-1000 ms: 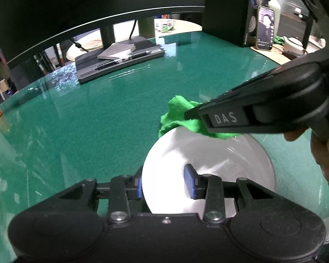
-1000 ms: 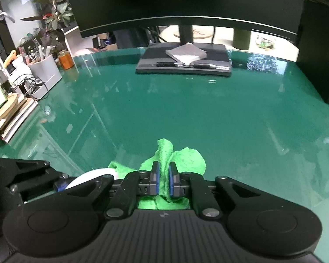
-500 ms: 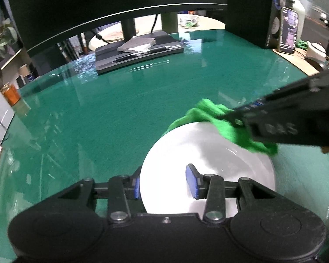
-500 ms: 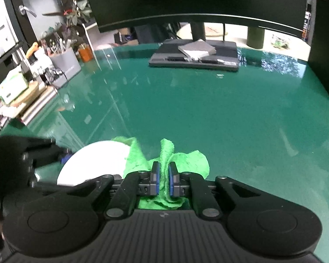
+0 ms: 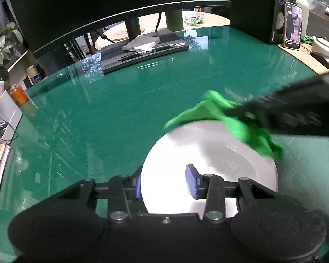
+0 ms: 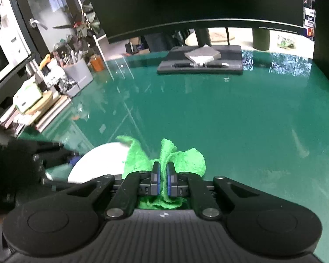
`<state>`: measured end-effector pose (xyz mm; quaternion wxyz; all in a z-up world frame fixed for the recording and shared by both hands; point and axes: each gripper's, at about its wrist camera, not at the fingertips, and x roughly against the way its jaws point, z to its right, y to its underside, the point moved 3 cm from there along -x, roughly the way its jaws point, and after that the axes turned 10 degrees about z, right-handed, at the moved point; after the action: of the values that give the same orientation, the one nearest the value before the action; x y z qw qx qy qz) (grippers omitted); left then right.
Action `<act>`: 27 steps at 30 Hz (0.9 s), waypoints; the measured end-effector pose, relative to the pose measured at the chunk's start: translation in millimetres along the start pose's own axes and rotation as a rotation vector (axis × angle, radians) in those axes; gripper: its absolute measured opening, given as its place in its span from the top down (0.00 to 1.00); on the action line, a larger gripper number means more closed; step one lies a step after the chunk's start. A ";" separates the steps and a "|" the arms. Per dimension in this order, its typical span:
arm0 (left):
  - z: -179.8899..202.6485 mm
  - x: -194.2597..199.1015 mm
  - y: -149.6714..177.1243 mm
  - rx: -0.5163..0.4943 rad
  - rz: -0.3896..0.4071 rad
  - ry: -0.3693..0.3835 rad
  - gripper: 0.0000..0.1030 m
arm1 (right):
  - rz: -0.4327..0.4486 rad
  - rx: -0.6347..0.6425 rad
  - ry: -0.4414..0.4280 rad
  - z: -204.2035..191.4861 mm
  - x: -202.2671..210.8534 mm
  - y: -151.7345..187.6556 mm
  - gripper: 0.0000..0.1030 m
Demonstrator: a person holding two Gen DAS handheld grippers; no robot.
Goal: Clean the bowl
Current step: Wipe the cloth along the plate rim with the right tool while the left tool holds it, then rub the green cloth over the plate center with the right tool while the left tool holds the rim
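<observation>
White bowl (image 5: 210, 153) on the green bench (image 5: 120, 109), its near rim clamped between the pads of the left tool (image 5: 164, 184) to steady it; right tool (image 6: 163, 178), pinched narrow on the green cloth (image 6: 177, 157), wipes the far rim

The bowl (image 5: 210, 153) sits on the table (image 5: 120, 109), the cloth (image 5: 241, 127) over its far rim, the monitor stand (image 5: 142, 52) behind.

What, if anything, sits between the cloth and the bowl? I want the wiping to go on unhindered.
Nothing visible does. The cloth, pinched in the right tongs, lies on the bowl's far rim. The left tongs clamp the near rim, away from the cloth.
</observation>
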<state>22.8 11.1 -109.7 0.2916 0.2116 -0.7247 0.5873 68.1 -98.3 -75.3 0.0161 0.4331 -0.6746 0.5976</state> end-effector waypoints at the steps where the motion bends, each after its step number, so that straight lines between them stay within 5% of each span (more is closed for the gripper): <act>1: 0.2 0.2 0.1 0.000 0.001 -0.002 0.63 | 0.004 0.001 -0.003 -2.0 -3.3 -1.7 0.94; 6: -0.1 0.9 0.1 -0.011 0.000 0.002 0.63 | 0.022 0.034 -0.063 -26.3 -21.0 -12.0 0.94; 27: 0.5 1.3 0.4 -0.035 0.009 0.035 0.62 | 0.001 0.049 -0.049 -22.7 -5.1 -10.1 0.90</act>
<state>21.5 10.7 -109.2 0.3054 0.1927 -0.7307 0.5794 66.1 -75.9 -63.5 -0.0114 0.4474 -0.6601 0.6033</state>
